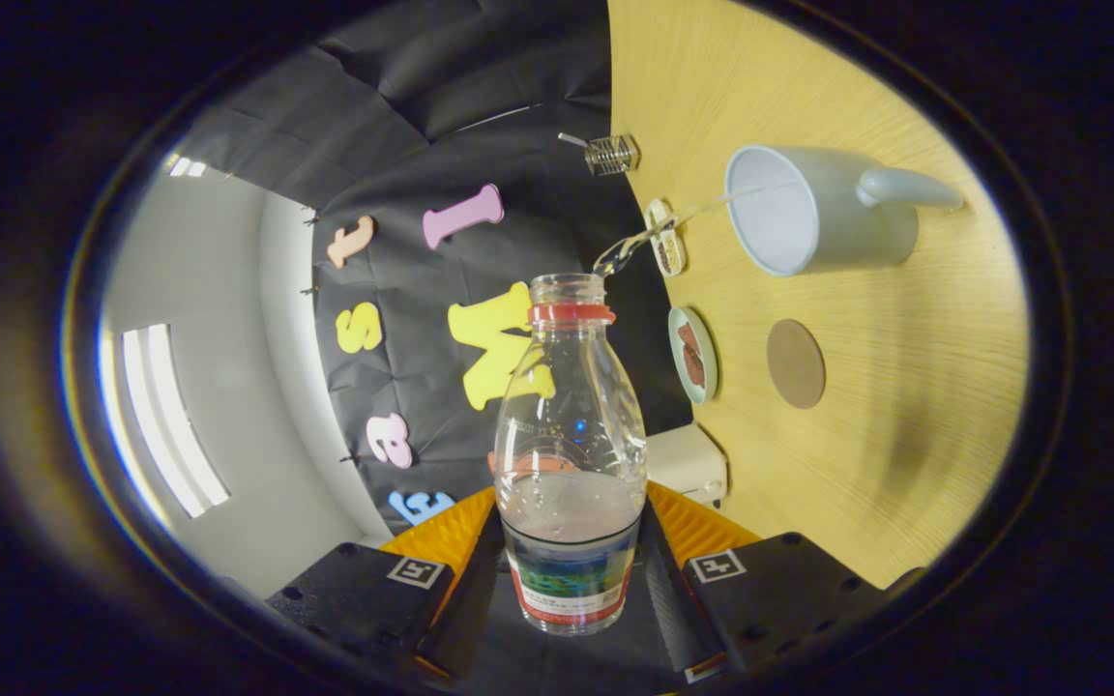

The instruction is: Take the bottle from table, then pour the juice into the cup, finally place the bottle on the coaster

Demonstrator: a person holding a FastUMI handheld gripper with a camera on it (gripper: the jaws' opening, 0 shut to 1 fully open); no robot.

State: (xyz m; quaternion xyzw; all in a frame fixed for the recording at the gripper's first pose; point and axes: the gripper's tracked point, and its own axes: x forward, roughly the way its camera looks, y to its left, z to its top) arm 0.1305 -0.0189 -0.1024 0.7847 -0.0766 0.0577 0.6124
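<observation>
the wooden table (905, 464) takes the far side of what i see, and the whole scene looks rolled over on its side, because the gripper is tipped for pouring. on the table stands the pale blue cup (813, 208), with its handle turned away from the bottle and its open mouth facing toward the gripper. just beside it, a little nearer, lies the round brown coaster (795, 363), bare, with nothing on it. two small dishes (692, 354) with something dark in them sit at the table edge, and a small clear box (612, 153) is further along that edge.

the bottle (571, 454) is grasped in the gripper (571, 580); the two fingers (668, 590) press on its labelled lower part from both sides, so the grip is clenched on it. the cap is off, a red ring stays at the neck, and some liquid rests in the lower half.

the important relation is this: the long axis of the bottle runs straight ahead from the fingers, and the cup lies off to the side of the neck, beyond it. a thin stream (673, 220) leaves the mouth and reaches the rim of the cup. i judge the pouring is in progress. the coaster is near the cup on the same side, so the next placing needs the bottle made upright first.
</observation>
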